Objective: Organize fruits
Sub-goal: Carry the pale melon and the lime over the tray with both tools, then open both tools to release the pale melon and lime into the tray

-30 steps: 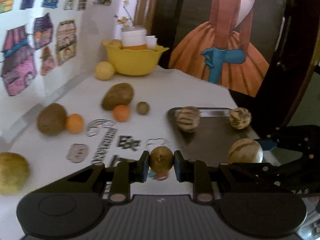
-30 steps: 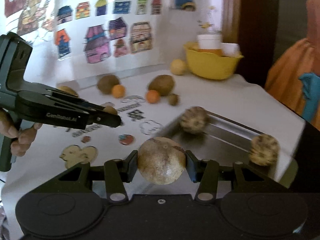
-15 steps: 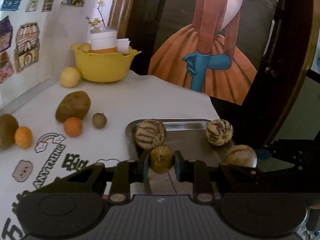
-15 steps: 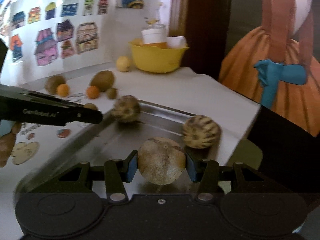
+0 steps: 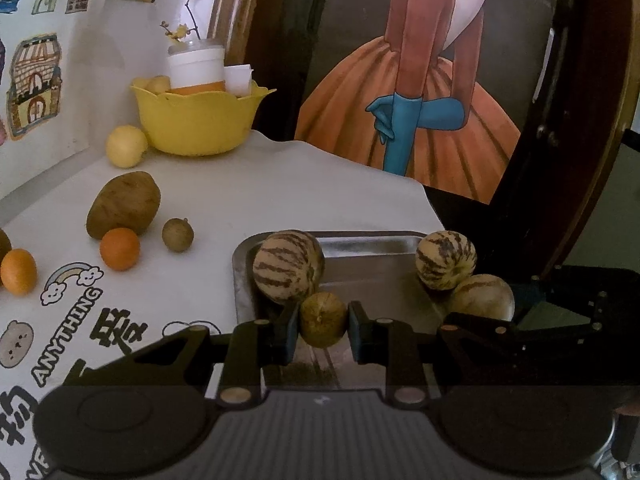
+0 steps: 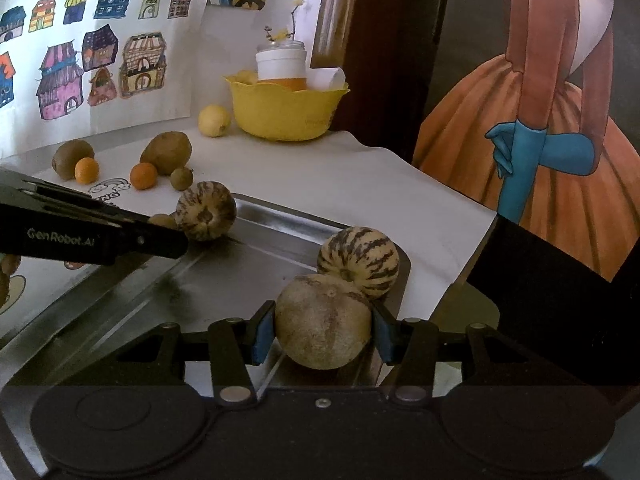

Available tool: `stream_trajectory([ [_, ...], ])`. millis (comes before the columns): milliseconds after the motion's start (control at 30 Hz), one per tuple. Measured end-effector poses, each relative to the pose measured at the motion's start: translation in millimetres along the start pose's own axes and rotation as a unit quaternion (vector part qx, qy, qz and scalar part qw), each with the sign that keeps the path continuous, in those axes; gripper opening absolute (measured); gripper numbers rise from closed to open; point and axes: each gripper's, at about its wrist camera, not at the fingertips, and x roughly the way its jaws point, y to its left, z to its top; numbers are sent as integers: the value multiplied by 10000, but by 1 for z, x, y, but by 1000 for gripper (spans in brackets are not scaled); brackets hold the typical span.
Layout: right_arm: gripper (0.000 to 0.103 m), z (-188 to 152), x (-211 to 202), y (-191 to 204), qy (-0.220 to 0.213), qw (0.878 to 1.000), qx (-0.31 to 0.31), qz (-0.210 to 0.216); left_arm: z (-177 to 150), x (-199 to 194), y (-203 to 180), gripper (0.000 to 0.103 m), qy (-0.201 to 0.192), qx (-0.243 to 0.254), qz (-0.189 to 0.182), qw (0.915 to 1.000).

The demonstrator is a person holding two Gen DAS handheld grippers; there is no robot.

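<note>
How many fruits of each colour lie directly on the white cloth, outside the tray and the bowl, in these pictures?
Orange fruits: 2
Brown fruits: 3
Yellow fruit: 1
Total: 6

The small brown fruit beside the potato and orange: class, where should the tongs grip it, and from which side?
Grip the small brown fruit across its round middle, coming from above: the potato and orange crowd its left, and its stem nub points up-right.

Tray (image 6: 280, 236) mid free; striped melons (image 6: 358, 263) block corners.
</note>
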Motion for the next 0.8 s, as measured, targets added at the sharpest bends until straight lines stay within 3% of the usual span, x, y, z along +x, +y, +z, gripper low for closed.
stream_trajectory([
  [800, 52, -1, 9, 6, 32, 9999, -109, 74, -3, 13, 5, 28, 225, -63, 170, 9996],
])
